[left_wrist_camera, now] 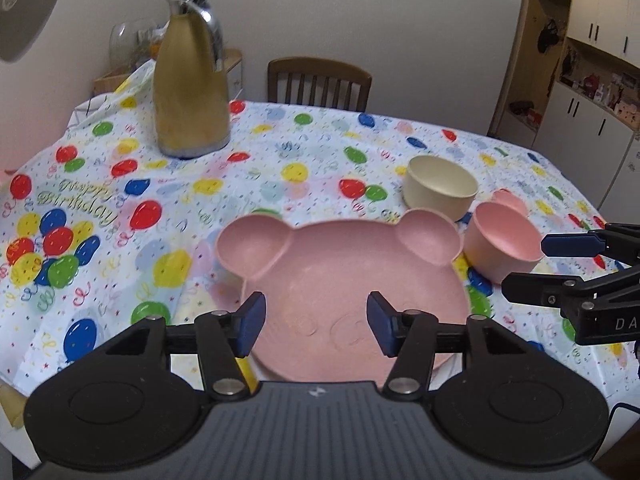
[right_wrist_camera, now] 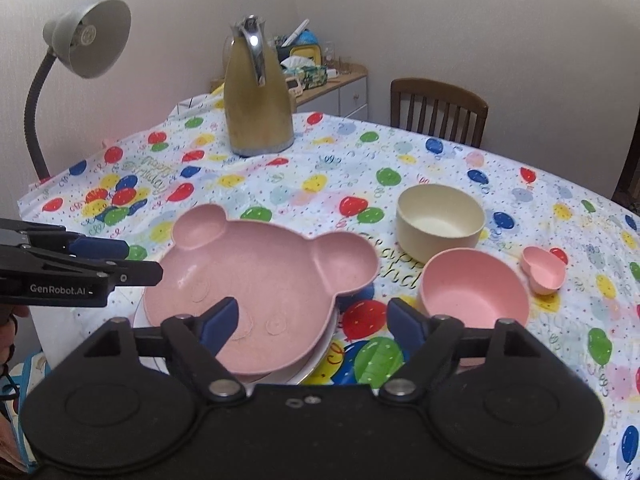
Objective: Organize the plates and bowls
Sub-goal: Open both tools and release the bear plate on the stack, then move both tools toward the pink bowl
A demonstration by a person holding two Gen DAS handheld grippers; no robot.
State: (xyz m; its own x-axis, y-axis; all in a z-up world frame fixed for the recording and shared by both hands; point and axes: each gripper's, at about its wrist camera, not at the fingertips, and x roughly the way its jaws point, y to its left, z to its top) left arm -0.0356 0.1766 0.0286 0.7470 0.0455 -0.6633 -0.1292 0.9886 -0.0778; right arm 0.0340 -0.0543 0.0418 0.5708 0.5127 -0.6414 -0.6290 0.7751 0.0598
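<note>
Both tongs are spread with nothing between the pads: left gripper [left_wrist_camera: 316, 322] hangs over the near part of the bear plate [left_wrist_camera: 348, 276], right gripper [right_wrist_camera: 312, 326] over its near right rim. That pink plate sits empty on a white plate [right_wrist_camera: 320, 354], close to the table's near edge. To its right, three bowls, all empty: pink bowl [right_wrist_camera: 474, 290], cream bowl [right_wrist_camera: 440, 222], tiny pink cup [right_wrist_camera: 544, 270]. One gold jug [right_wrist_camera: 256, 92] far back; lots of bare tablecloth [right_wrist_camera: 280, 184] in between.

Matt speckled plastic bear plate [right_wrist_camera: 256, 276], glossy printed tablecloth [right_wrist_camera: 320, 184], wooden chair [right_wrist_camera: 438, 110]
</note>
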